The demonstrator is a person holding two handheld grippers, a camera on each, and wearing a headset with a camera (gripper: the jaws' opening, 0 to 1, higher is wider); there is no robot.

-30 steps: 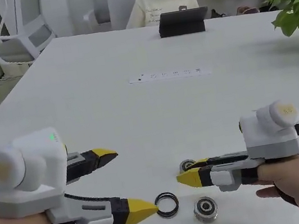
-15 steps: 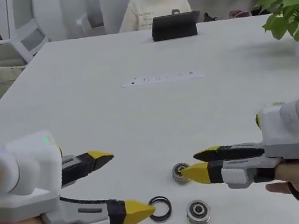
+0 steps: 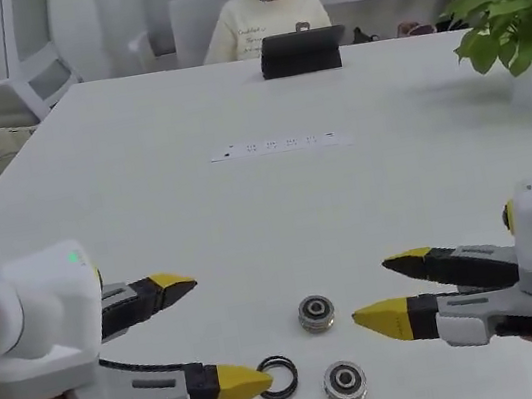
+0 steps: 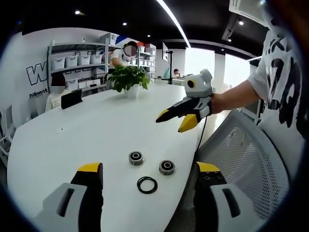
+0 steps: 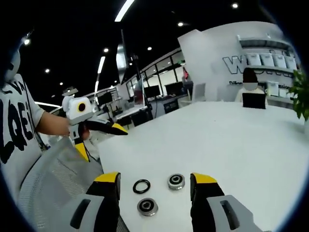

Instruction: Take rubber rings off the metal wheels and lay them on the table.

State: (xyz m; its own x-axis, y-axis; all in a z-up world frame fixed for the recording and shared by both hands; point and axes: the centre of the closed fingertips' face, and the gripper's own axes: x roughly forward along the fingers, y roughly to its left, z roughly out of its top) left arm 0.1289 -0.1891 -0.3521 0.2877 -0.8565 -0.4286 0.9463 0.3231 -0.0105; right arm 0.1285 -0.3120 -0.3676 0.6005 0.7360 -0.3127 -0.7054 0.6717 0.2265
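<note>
Both tongs hang low over the near edge of the white worktop (image 3: 141, 179), each with its jaws spread wide and nothing between them. The left tongs (image 3: 232, 330) reach in from the near left, the right tongs (image 3: 371, 291) from the near right, yellow tips aimed toward each other.

Between them lie the task's things. One black rubber ring (image 3: 293, 376) lies flat on the worktop by itself, right at the tip of the left tongs' nearer jaw – whether tip and ring touch cannot be told. Just right of it sits the near wheel (image 3: 345, 383); the far wheel (image 3: 315, 312) sits a little farther in. The two wheels are near each other but apart.

In the left gripper view the ring (image 4: 147, 192) lies ahead between the open jaws, with both wheels (image 4: 136, 157) (image 4: 167, 166) beyond it and the right tongs (image 4: 171, 124) raised behind them. The right gripper view shows the ring (image 5: 141, 191) and wheels (image 5: 176, 181) (image 5: 147, 206) between its own jaws.

Farther off on the worktop – a white power strip (image 3: 281, 144), a dark laptop (image 3: 300, 52) in front of a seated person (image 3: 263, 20), and a green plant (image 3: 509, 4) at the far right.
</note>
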